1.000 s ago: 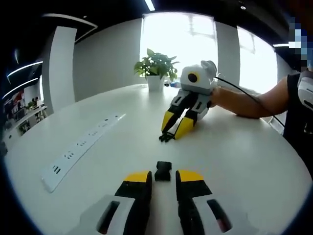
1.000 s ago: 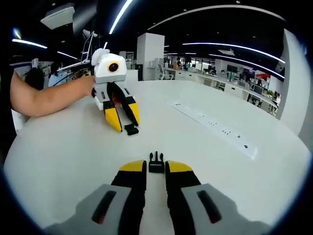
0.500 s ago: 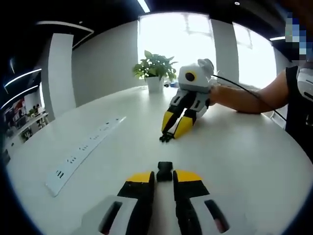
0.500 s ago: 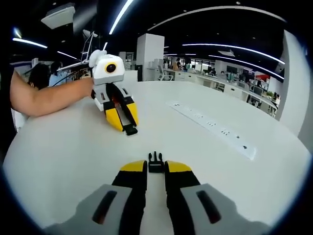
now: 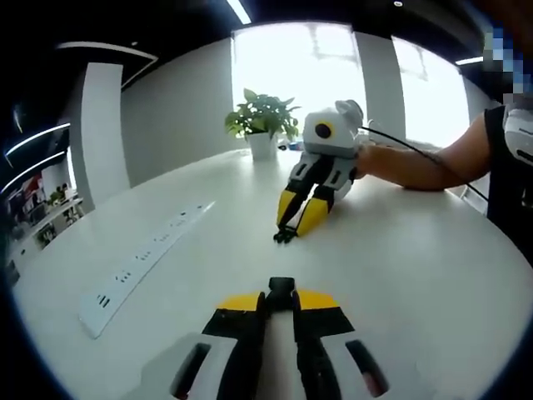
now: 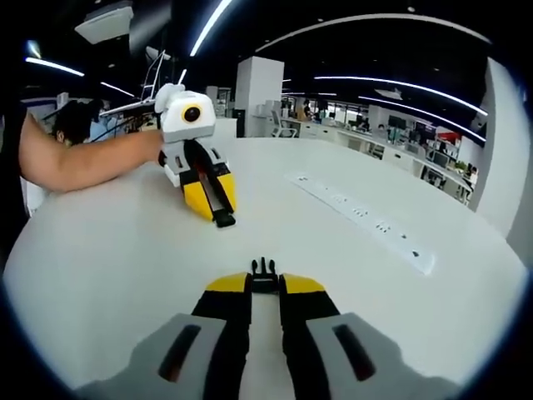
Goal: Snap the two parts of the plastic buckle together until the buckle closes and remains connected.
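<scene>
- White table (image 5: 416,275): both grippers low over it, facing each other, well apart.
- Power strip (image 5: 141,258) lies flat to one side.
- Left gripper (image 5: 281,302): jaws clamped on socket half of buckle (image 5: 281,292).
- Right gripper (image 6: 265,285): jaws clamped on pronged half of buckle (image 6: 265,273), prongs pointing forward.

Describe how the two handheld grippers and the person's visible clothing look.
Both the left gripper and right gripper have black fingers with yellow tips on grey-white bodies. A black cable trails from the right one. The person wears a dark sleeveless top.
</scene>
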### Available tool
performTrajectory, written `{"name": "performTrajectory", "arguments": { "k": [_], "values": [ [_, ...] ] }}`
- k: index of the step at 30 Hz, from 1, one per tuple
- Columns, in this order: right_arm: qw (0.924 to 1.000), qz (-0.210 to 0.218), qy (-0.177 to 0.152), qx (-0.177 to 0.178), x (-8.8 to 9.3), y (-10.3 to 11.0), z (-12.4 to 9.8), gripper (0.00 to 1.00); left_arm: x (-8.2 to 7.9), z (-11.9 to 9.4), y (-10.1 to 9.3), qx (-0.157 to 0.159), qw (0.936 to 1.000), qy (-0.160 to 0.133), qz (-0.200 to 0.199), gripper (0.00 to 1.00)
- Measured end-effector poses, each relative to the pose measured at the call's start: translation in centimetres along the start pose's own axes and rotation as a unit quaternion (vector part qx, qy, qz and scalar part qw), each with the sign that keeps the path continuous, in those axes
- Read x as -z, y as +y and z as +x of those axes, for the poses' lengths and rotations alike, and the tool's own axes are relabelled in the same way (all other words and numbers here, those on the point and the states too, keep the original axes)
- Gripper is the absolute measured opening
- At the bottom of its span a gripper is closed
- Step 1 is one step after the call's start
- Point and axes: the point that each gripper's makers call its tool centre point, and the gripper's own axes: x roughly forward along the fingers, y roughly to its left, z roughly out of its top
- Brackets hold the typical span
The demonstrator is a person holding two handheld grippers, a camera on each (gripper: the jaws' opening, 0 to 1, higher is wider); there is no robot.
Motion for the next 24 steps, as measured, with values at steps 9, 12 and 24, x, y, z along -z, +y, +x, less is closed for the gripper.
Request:
{"name": "performTrajectory", "arguments": {
  "k": [9,12,24],
  "values": [
    [0.9999,-0.010,0.000,-0.004,-0.10,0.13,0.02,0.15,-0.05,-0.03,0.16,-0.001,1.0000,-0.001,0.002,0.12],
    [0.9999,-0.009,-0.001,-0.006,-0.10,0.02,0.02,0.19,-0.02,-0.14,0.19,-0.001,1.0000,-0.001,0.004,0.12],
    [0.9999,-0.008,-0.005,-0.013,-0.15,0.07,0.10,0.16,-0.01,-0.24,0.16,0.003,1.0000,-0.001,0.005,0.12]
  ]
}}
